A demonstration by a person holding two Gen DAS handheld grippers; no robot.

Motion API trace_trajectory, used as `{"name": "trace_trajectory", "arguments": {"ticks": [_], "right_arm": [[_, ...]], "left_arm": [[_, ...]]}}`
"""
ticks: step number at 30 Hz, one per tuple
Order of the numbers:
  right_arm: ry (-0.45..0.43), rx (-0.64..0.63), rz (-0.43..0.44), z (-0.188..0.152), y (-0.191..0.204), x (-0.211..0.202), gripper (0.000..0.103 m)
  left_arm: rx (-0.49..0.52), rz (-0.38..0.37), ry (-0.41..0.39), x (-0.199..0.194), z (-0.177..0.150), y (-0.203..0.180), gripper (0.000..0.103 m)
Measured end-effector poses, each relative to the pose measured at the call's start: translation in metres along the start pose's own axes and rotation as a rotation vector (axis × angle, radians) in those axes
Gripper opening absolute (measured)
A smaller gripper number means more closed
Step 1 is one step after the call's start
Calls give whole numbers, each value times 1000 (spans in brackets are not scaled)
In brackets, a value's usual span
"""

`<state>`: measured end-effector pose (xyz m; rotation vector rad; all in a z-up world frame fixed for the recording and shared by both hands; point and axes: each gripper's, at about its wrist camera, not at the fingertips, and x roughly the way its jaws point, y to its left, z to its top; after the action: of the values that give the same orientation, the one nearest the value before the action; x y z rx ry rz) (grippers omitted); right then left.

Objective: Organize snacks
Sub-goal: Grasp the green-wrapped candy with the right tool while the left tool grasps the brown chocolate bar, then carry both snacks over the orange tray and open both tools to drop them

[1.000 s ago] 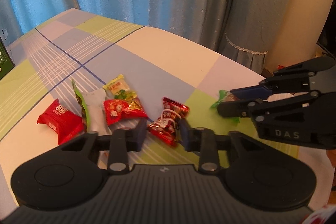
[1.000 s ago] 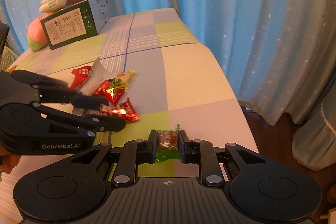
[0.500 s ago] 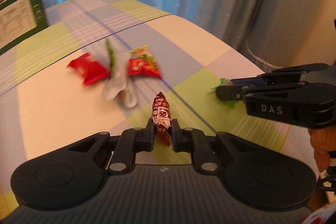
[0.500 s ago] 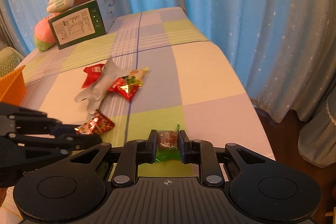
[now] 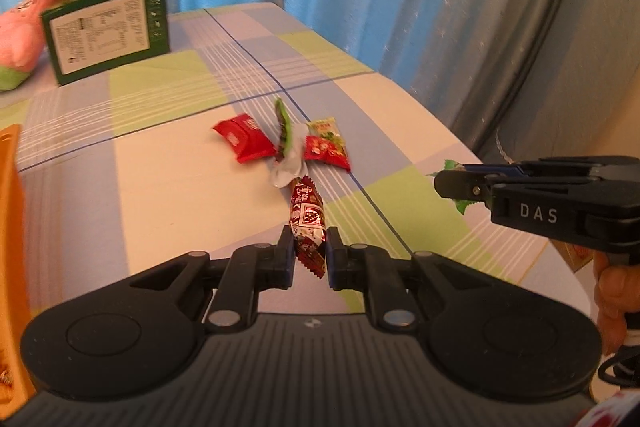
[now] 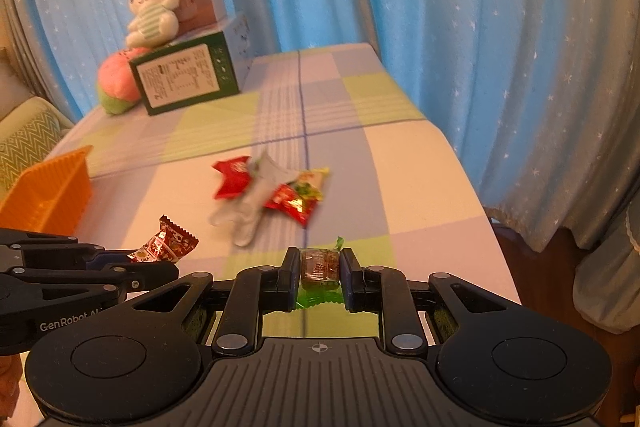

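Note:
My left gripper [image 5: 308,255] is shut on a dark red candy packet [image 5: 306,223] and holds it above the table; it also shows in the right wrist view [image 6: 166,247]. My right gripper [image 6: 320,273] is shut on a green-wrapped candy [image 6: 320,269], whose green ends stick out of its tip in the left wrist view [image 5: 460,205]. A small pile of snacks lies mid-table: a red packet [image 5: 242,143], a white and green packet [image 5: 288,155] and a red and yellow packet [image 5: 326,149]. An orange basket [image 6: 48,191] stands at the left.
A green box [image 6: 186,79] with a white plush rabbit [image 6: 154,7] on it and a pink plush [image 6: 116,83] beside it stand at the far end of the checked tablecloth [image 6: 400,167]. Blue curtains hang behind. The table's right edge drops off close by.
Both grippers have swung left with their candies held. The left gripper closed on the dark red packet and lifted it off the table. The orange basket has come into view.

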<state>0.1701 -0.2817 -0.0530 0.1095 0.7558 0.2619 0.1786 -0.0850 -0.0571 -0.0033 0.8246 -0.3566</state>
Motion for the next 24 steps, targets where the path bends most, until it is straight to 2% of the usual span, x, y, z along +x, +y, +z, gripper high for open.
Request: {"name": "trace_trajectory", "arguments": {"ticks": [11,24], "right_arm": [[-30,-26,35,7,44,-44,21],[-46,-78,96,6,115,-72,21]], "left_arm": [[-58,55,-58,-67,-5,13,13],[-118,159,-98,-138,-23,51,13]]}}
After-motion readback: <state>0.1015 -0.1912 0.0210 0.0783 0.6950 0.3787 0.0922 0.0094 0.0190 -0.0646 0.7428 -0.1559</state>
